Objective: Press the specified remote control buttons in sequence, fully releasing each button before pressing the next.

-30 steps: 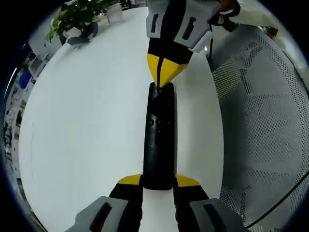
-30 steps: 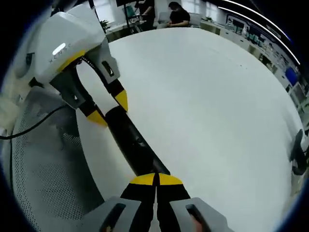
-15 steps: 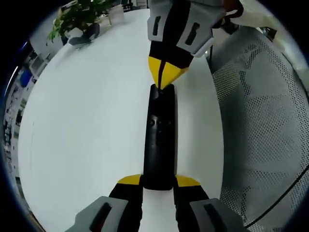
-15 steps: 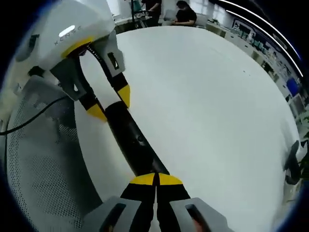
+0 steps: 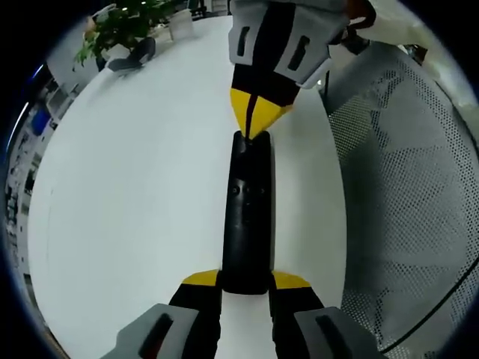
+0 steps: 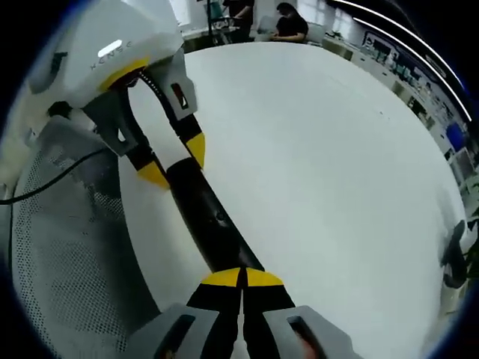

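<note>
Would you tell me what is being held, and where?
The left gripper clamps one end of the black remote; the shut right gripper meets its other end.

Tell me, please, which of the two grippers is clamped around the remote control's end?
The left gripper: its yellow-tipped jaws stand apart, one on each side of the black remote control. The right gripper has its jaws closed together, tips at the remote's opposite end.
</note>
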### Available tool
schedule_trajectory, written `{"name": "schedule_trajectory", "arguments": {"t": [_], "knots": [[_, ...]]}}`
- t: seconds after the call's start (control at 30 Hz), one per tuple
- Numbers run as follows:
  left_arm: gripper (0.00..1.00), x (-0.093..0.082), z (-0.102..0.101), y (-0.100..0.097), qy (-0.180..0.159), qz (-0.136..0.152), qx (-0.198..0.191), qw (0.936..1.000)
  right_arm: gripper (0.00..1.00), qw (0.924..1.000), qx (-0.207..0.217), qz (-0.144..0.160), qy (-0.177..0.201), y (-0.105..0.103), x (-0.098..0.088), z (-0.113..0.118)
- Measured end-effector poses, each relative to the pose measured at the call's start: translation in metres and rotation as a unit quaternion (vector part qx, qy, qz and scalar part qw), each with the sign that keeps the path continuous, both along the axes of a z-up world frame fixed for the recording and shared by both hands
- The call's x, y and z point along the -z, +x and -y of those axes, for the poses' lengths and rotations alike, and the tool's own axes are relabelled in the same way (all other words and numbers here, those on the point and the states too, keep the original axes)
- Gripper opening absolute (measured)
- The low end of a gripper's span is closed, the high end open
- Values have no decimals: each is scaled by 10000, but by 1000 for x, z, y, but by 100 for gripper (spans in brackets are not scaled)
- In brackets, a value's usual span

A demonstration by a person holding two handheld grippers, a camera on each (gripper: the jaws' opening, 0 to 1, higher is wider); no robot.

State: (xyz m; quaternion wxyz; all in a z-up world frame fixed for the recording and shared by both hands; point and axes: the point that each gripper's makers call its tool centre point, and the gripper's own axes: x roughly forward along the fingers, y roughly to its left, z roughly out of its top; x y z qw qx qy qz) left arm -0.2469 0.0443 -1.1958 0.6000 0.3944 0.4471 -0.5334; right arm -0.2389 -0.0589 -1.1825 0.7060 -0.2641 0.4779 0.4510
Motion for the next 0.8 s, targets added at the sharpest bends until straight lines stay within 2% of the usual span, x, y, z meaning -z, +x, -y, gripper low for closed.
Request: {"name": "schedule_trajectory", "arguments": {"t": [0.23, 0.8], "knots": [[22, 0, 0, 0, -11, -6, -11, 10000, 0, 9999, 5, -99, 137, -2, -3, -5], [22, 0, 0, 0, -111, -4, -2, 9999, 0, 9998, -142, -112, -26, -3, 2, -7]]}}
